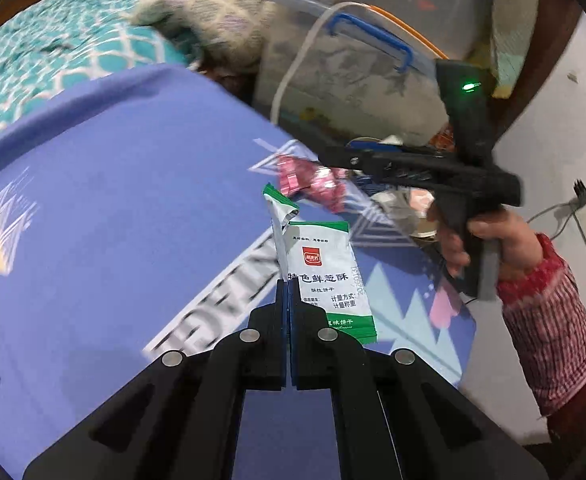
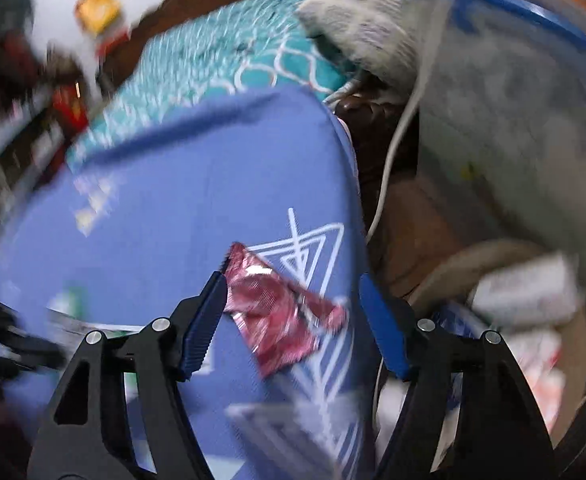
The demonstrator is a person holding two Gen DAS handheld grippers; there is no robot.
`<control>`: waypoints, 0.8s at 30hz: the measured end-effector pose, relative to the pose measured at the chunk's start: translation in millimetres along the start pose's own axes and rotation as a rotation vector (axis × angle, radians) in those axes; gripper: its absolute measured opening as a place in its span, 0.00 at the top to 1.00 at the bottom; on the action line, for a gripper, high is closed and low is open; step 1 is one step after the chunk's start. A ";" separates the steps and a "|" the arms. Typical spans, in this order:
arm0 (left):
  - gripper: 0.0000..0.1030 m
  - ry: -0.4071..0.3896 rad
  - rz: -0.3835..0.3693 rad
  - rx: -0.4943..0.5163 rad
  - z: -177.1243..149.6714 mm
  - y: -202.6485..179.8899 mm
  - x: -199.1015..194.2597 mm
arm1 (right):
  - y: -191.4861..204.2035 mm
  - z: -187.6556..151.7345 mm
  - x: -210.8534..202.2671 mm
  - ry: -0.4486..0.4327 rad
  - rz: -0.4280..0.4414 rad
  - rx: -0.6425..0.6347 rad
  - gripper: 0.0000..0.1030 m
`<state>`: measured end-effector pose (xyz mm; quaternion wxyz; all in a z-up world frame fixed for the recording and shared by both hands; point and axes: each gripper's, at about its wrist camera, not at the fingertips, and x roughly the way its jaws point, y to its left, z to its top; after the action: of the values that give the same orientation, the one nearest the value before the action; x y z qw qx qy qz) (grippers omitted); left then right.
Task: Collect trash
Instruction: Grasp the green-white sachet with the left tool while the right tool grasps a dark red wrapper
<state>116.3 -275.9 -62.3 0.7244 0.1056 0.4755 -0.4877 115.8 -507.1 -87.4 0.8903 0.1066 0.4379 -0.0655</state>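
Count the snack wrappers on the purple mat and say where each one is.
2. The white-and-green wrapper is pinched in the left gripper. The pink foil wrapper lies between the right gripper's open jaws. Others may be hidden.

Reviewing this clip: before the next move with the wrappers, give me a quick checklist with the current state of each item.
1. Left gripper shut on the green and white wrapper: ok, the jaws pinch its edge.
2. Wrapper clear of the blue mat: cannot tell, its lower end may still touch.
3. Right gripper open: ok, the jaws stand wide.
4. Pink wrapper lined up between the right jaws: ok; it lies on the mat, not gripped.
5. The two grippers clear of each other: ok, apart in the left wrist view.
6. Bin ready to receive trash: cannot tell; the right wrist view is too blurred beyond the mat's edge.
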 end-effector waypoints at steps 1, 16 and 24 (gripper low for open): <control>0.99 -0.003 0.007 -0.007 -1.9 3.7 -3.1 | 4.7 3.5 9.5 0.020 -0.012 -0.036 0.32; 0.99 -0.026 -0.077 0.067 28.2 -28.9 12.0 | -50.7 -46.1 -71.4 -0.049 0.083 0.154 0.91; 0.99 -0.026 -0.036 0.103 44.1 -39.6 23.6 | -59.9 -41.1 -68.9 -0.115 0.137 0.239 0.24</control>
<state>111.8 -337.3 -45.6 0.7152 0.1278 0.4421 -0.5261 29.9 -553.3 -65.1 0.8972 0.2375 0.3670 -0.0622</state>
